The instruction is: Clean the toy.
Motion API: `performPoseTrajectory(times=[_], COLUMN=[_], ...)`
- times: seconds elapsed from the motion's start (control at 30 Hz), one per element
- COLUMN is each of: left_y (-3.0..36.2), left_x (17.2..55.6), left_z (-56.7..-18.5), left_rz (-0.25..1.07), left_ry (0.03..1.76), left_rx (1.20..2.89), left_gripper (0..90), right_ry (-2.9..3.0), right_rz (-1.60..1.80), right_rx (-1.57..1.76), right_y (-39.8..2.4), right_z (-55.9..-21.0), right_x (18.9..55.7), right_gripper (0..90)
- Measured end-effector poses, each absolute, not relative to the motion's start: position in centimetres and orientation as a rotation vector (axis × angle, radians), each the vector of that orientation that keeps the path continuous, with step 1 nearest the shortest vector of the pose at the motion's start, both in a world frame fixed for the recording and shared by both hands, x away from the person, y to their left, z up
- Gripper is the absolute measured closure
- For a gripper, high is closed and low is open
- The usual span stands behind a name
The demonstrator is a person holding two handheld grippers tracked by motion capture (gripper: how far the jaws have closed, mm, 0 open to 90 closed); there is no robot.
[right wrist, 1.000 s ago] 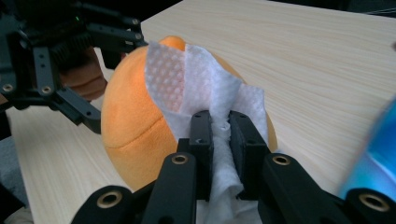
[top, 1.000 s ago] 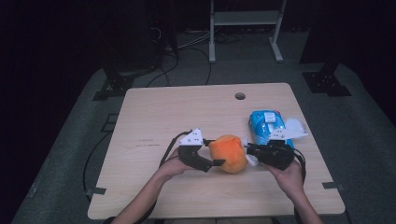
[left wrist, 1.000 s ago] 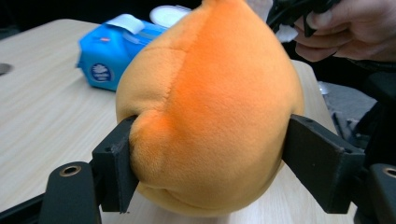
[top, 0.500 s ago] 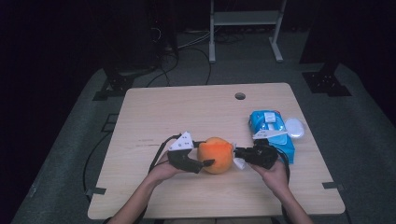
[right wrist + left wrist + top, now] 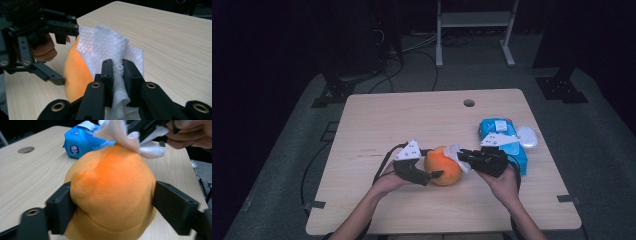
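An orange plush ball [image 5: 443, 166] rests on the wooden table [image 5: 412, 120] near the front edge. My left gripper [image 5: 433, 162] straddles it, with both jaws against the sides of the ball [image 5: 112, 190]. Those jaws have just been opening, and the ball is still between them and touched by both pads. My right gripper [image 5: 463, 154] is shut on a white wipe [image 5: 105, 42] pinched between its pads. The wipe [image 5: 125, 137] lies against the top right of the ball [image 5: 75, 75].
A blue pack of wipes [image 5: 502, 137] lies right of the hands, with a white oval lid [image 5: 527, 136] beside it. A round cable hole [image 5: 469, 103] sits near the table's far edge. Dark floor, cables and a metal stand lie beyond.
The right gripper has moved left from the blue pack, bringing the wipe onto the ball. The ball and left gripper have shifted slightly left.
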State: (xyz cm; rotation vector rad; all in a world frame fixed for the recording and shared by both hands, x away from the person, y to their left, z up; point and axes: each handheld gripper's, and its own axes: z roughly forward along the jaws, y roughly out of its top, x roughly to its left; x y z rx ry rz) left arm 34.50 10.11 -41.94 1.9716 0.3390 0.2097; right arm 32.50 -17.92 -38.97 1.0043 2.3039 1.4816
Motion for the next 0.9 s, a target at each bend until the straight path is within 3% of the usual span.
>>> performPoseTrajectory(times=[0.1,0.27,0.43,0.57,0.83,0.9], left_y=[10.5,9.9,9.3,9.2,8.5,8.3], left_x=[35.0,35.8,36.4,35.5,35.5,35.3], left_z=[-42.0,-42.8,-43.5,-43.2,-43.5,-43.6], left_rz=[0.172,0.163,0.130,0.112,0.224,0.253], left_ry=[0.335,0.312,0.270,0.184,0.216,0.207], left_rx=[1.949,1.970,1.966,2.006,2.000,2.018], left_gripper=[10.9,7.6,7.0,12.0,5.2,10.4], right_ry=[2.304,2.313,2.309,2.302,2.299,2.301], right_rz=[1.487,1.476,1.450,1.431,1.449,1.444], right_rx=[1.013,1.018,1.006,1.013,1.002,0.996], right_y=[-18.3,-18.6,-18.8,-19.0,-18.9,-18.8], right_z=[-39.2,-39.4,-39.4,-39.5,-39.6,-39.6], right_x=[32.8,32.8,33.0,33.4,33.5,33.4], right_gripper=[79.0,78.9,78.9,78.6,78.6,78.6])
